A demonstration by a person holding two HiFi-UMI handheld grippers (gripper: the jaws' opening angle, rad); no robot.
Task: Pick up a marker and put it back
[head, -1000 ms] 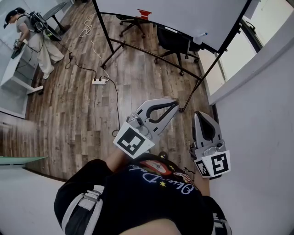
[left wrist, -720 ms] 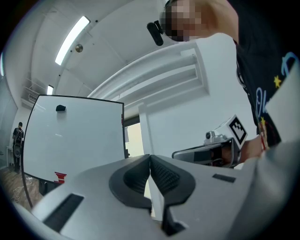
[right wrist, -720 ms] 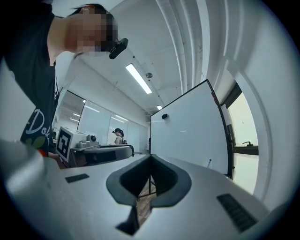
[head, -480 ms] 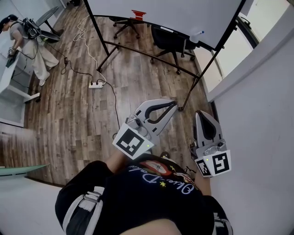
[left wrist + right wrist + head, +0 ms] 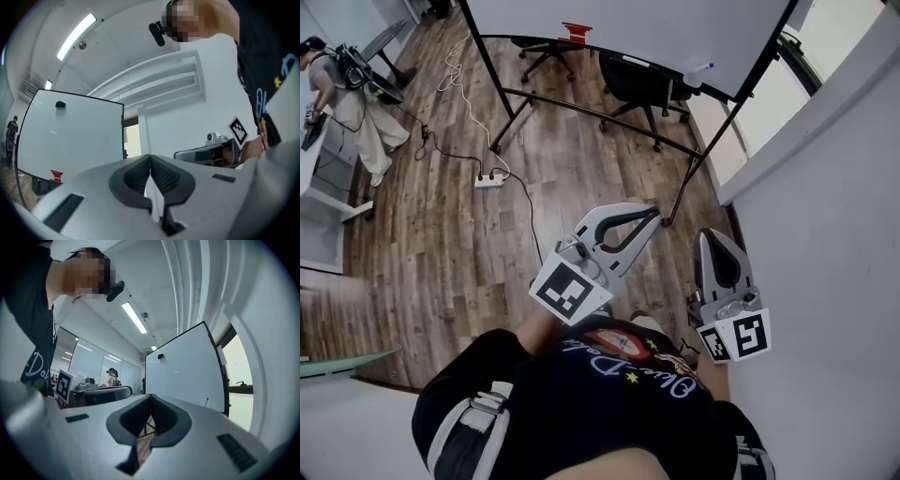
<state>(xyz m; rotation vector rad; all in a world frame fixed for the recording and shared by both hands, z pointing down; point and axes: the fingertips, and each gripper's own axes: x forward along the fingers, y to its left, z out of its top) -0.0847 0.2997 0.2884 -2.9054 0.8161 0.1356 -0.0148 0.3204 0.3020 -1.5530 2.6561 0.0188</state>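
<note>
A marker with a blue cap (image 5: 710, 67) lies at the right end of the whiteboard's (image 5: 628, 23) tray, far ahead of both grippers; in the right gripper view the marker (image 5: 206, 401) is a small stick at the whiteboard's (image 5: 187, 366) lower edge. My left gripper (image 5: 654, 212) is held in front of the body, shut with nothing between its jaws. To its right, my right gripper (image 5: 711, 234) is also shut and empty. In each gripper's own view the jaw tips meet, on the left gripper (image 5: 150, 157) and on the right gripper (image 5: 150, 397).
A red item (image 5: 577, 31) sits on the tray's left part. Two office chairs (image 5: 642, 80) stand under the board, between its black stand legs (image 5: 698, 169). A power strip (image 5: 490, 178) with cables lies on the wood floor. Another person (image 5: 347, 84) stands far left. A white wall (image 5: 825, 234) runs close on the right.
The floor, the power strip and the other person have slid down and left in the head view as the wearer moved. Both grippers keep their pose and stay shut.
</note>
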